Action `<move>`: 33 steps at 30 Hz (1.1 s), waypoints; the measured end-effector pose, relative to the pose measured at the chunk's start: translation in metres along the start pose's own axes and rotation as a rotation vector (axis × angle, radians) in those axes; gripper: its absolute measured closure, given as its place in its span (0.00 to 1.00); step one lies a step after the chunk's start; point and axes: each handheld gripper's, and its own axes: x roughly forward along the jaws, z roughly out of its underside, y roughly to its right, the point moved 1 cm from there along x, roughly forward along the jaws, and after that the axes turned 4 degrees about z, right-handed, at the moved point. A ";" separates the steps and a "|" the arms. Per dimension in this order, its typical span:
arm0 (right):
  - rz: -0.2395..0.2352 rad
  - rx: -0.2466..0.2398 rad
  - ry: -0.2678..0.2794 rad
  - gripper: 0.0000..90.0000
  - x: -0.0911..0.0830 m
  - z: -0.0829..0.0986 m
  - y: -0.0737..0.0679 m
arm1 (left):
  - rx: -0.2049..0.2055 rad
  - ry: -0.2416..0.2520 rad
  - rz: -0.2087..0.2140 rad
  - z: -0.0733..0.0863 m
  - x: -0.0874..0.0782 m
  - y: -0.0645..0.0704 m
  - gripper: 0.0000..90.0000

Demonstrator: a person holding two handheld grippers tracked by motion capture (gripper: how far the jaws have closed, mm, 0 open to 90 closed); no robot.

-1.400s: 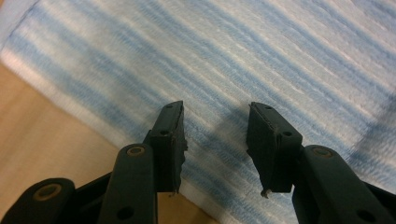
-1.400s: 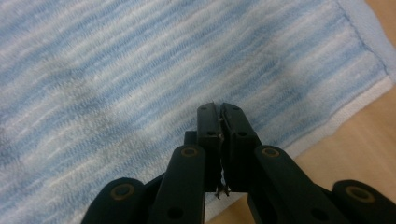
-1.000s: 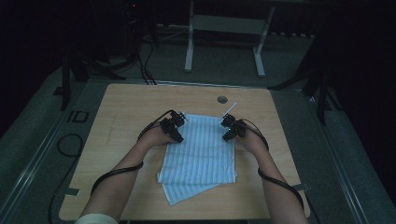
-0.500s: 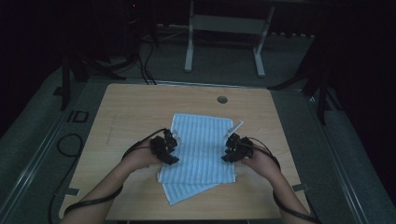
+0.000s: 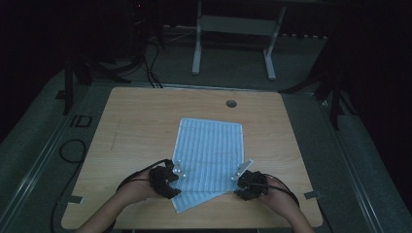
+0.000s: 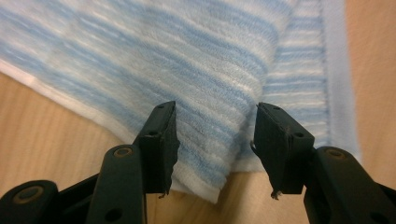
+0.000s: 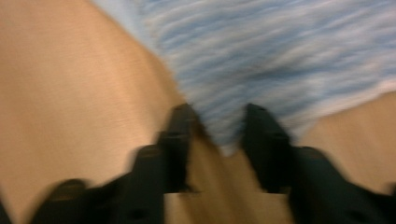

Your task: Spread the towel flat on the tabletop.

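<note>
A light blue striped towel [image 5: 206, 155] lies folded on the wooden table [image 5: 136, 121], a lower layer sticking out at its near edge. My left gripper [image 5: 171, 175] sits at the towel's near left corner. Its jaws stand open on either side of that corner [image 6: 219, 154], with the towel [image 6: 187, 70] spreading beyond them. My right gripper [image 5: 244, 178] is at the near right corner. In the blurred right gripper view its jaws are apart around the corner tip [image 7: 223, 135] of the towel [image 7: 280, 51].
A round hole [image 5: 231, 103] is set in the table near its far edge. Cables [image 5: 73, 150] trail on the floor at the left. A white frame stand [image 5: 233, 43] rises beyond the table. Bare wood lies left and right of the towel.
Both grippers have travelled from the towel's far corners down its sides to its near corners. The towel lies flatter and longer than before.
</note>
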 end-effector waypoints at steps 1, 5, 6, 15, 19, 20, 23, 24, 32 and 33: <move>-0.008 0.015 -0.001 0.86 -0.001 0.000 0.003 | 0.004 0.000 -0.004 0.000 0.001 0.000 0.56; -0.012 0.026 0.020 0.95 -0.011 -0.004 0.007 | -0.008 0.030 -0.013 -0.002 -0.004 -0.001 0.72; -0.007 0.021 0.025 0.95 -0.014 -0.005 0.008 | -0.015 0.047 -0.016 -0.003 -0.007 -0.003 0.77; 0.034 0.043 0.116 0.95 -0.041 -0.028 0.035 | -0.082 0.118 -0.065 -0.020 -0.037 -0.030 0.95; 0.069 0.081 0.125 0.96 -0.041 -0.050 0.067 | -0.110 0.126 -0.125 -0.030 -0.045 -0.051 0.95; 0.069 0.094 0.120 0.96 -0.040 -0.054 0.074 | -0.119 0.127 -0.136 -0.032 -0.045 -0.058 0.95; 0.078 0.128 0.103 0.95 -0.033 -0.067 0.094 | -0.165 0.130 -0.142 -0.039 -0.038 -0.075 0.95; 0.083 0.135 0.088 0.95 -0.030 -0.071 0.099 | -0.170 0.112 -0.133 -0.041 -0.035 -0.080 0.95; 0.082 0.229 0.005 0.75 0.005 -0.083 0.131 | -0.238 0.085 -0.130 -0.042 -0.013 -0.095 0.77; 0.099 0.250 -0.007 0.74 0.007 -0.080 0.134 | -0.234 0.091 -0.128 -0.041 -0.015 -0.092 0.74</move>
